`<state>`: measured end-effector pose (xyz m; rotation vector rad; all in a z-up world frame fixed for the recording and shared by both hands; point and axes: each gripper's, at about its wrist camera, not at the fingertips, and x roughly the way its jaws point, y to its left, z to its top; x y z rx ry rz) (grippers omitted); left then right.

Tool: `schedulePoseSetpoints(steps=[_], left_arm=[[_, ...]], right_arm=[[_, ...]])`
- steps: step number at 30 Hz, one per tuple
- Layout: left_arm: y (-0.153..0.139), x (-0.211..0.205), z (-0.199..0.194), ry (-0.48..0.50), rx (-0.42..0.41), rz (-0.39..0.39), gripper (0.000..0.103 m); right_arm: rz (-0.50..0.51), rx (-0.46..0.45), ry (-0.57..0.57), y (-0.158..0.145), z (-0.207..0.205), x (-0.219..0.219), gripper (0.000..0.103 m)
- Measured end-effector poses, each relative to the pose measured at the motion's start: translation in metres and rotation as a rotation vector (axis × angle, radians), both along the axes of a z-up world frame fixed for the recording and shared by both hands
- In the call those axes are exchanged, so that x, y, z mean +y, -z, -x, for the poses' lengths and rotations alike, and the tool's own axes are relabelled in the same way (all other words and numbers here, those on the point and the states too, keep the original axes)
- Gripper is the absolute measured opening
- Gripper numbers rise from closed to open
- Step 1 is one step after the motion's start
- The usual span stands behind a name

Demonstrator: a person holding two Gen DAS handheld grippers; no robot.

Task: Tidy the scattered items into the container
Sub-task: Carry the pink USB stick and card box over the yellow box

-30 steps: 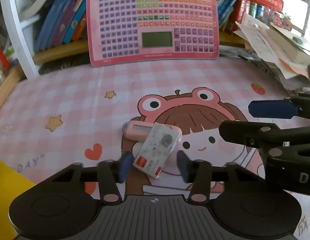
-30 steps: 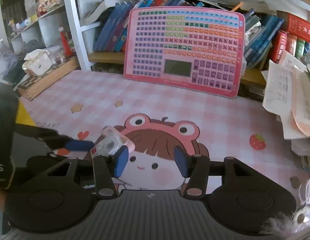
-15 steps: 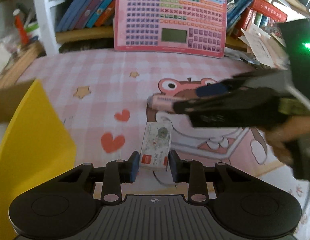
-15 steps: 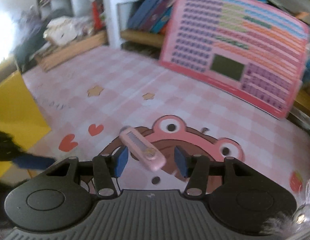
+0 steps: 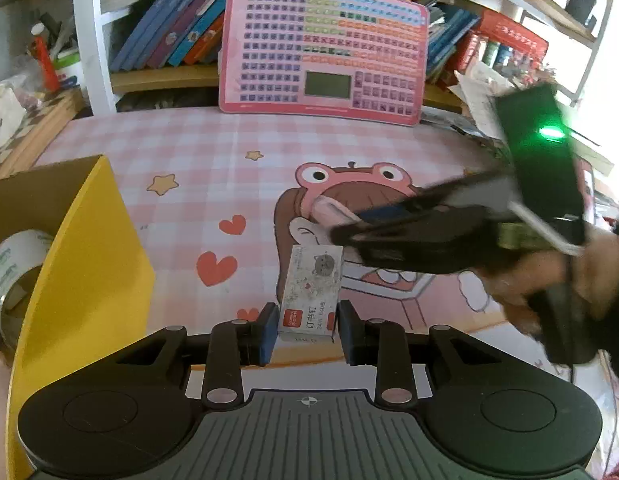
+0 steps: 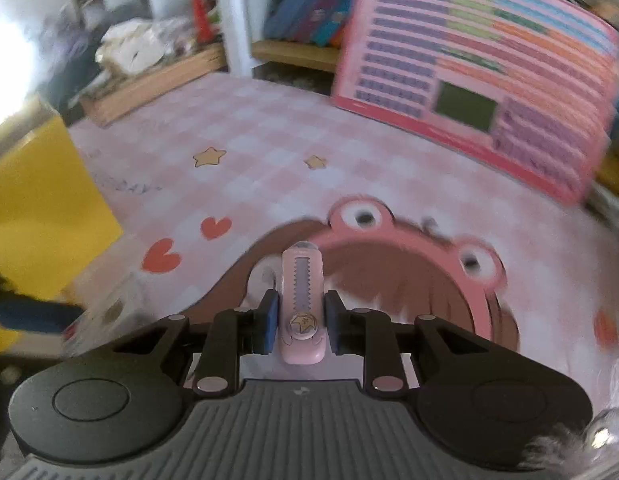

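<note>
My left gripper [image 5: 307, 332] is shut on a small white staple box [image 5: 311, 284] with a red label, held just above the pink mat. An open yellow box [image 5: 89, 260] stands close on the left with a tape roll [image 5: 13, 268] inside. In the right wrist view my right gripper [image 6: 300, 322] has its jaws closing on a pink slide cutter [image 6: 302, 280], and the blue pads press its sides. The left wrist view shows that right gripper [image 5: 349, 226] blurred, reaching in from the right with the pink cutter [image 5: 329, 210] at its tips.
A pink keyboard-style board [image 5: 325, 48] leans against a shelf of books [image 5: 181, 28] at the back. Loose papers [image 5: 477, 92] pile up at the back right. A wooden tray [image 6: 149, 84] with crumpled wrappers sits at the far left. The yellow box [image 6: 41, 208] borders the mat's left side.
My left gripper shut on the staple box and carried it left toward the yellow box. My right gripper moved onto the pink cutter, which turned in line with the fingers, and shut on it.
</note>
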<state>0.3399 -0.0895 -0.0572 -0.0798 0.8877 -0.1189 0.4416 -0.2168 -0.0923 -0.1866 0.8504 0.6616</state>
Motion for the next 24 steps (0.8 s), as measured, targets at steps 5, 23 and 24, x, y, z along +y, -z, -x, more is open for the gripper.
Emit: schedulePoseSetpoints(steps=[5, 23, 24], left_arm=[[-0.009, 0.0, 0.015, 0.024, 0.0, 0.035, 0.03], [-0.016, -0.009, 0.086, 0.179, 0.038, 0.154, 0.03], [-0.016, -0.008, 0.089, 0.189, 0.034, 0.163, 0.03]], right_arm=[[-0.066, 0.066, 0.119, -0.017, 0.056, -0.041, 0.023], [-0.124, 0.138, 0.347, -0.041, 0.184, -0.055, 0.023], [-0.124, 0.133, 0.36, -0.043, 0.189, -0.055, 0.023]])
